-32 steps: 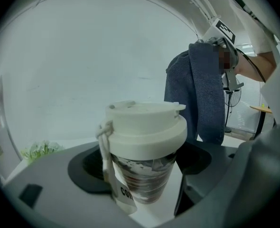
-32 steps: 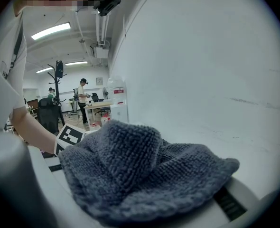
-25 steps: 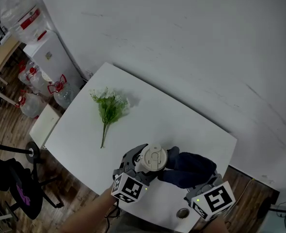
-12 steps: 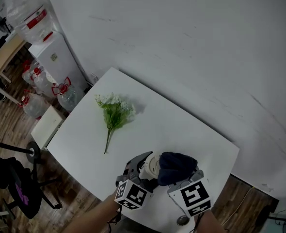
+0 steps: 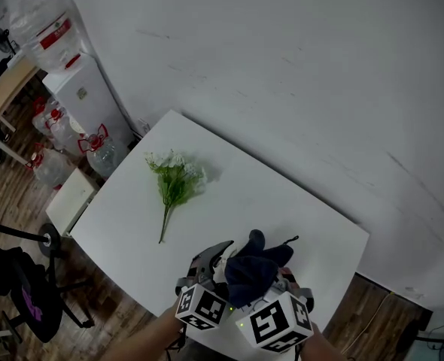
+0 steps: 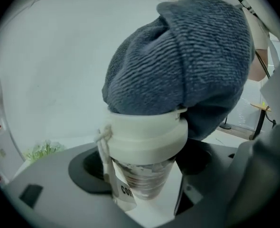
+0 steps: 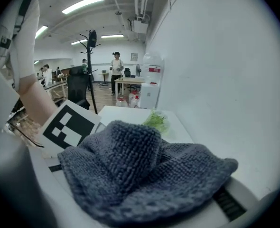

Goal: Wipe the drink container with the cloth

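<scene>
Left gripper [image 5: 213, 264]: clamped on the cup [image 6: 142, 175] just under its white lid [image 6: 144, 134], holding it upright near the front edge of the table [image 5: 229, 194].
Right gripper [image 5: 266, 290]: closed on the cloth [image 5: 253, 268], which bunches over its jaws.
Cloth: lies on the lid and covers its top; the clear body below is bare.
Done: cup gripped, cloth brought onto the lid.
Left: wiping looks barely begun; the lid's rim and the cup's sides remain.
Flowers [image 5: 175, 177]: well apart, farther up the table.
</scene>
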### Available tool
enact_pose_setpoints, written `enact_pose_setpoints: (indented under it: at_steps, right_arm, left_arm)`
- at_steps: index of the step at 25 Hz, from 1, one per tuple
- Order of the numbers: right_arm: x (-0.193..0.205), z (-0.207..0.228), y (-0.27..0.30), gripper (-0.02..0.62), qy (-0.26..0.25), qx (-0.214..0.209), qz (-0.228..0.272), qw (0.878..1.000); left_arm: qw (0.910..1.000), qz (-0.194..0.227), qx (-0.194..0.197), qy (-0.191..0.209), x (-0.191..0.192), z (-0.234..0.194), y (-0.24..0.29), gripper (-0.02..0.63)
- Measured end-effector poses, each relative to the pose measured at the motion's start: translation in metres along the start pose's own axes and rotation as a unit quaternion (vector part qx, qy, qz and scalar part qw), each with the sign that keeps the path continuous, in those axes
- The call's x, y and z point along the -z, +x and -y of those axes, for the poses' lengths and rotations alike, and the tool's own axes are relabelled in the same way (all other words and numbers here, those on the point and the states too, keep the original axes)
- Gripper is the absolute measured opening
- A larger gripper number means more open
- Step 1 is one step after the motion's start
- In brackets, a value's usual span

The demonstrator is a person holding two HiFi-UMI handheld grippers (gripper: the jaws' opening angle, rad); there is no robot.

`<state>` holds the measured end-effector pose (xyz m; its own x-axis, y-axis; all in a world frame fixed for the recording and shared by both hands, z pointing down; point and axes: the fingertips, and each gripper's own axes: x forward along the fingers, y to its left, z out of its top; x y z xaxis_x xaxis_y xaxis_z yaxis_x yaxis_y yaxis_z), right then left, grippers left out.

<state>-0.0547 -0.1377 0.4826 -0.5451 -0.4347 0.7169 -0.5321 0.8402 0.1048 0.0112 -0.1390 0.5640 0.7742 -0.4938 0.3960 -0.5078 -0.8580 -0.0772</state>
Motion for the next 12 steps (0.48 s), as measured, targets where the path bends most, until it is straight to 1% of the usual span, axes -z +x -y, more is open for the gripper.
enact_pose_setpoints:
  at_steps: [3,7,9,12]
  right_arm:
    - [0.009,-0.011,-0.009,0.035,0.009,-0.039,-0.007,0.999]
    - [0.021,-0.018,-0.023,0.035,0.022,-0.068,-0.017,0.997]
    - [0.027,-0.013,-0.028,0.035,0.033,-0.066,-0.018,0.997]
    - [0.036,0.008,-0.034,0.035,0.053,-0.030,-0.006,0.998]
  left_arm:
    - [1.0000,0.002,0.003,0.008,0.000,0.002,-0.001,0.417]
    - [0.9989,-0.004,0.006,0.046,-0.004,0.013,0.000,0.417]
    - [0.9990,-0.006,0.001,0.044,-0.004,0.014,0.000,0.417]
    - [0.9999,-0.007,-0.006,0.005,0.001,0.004,-0.002,0.417]
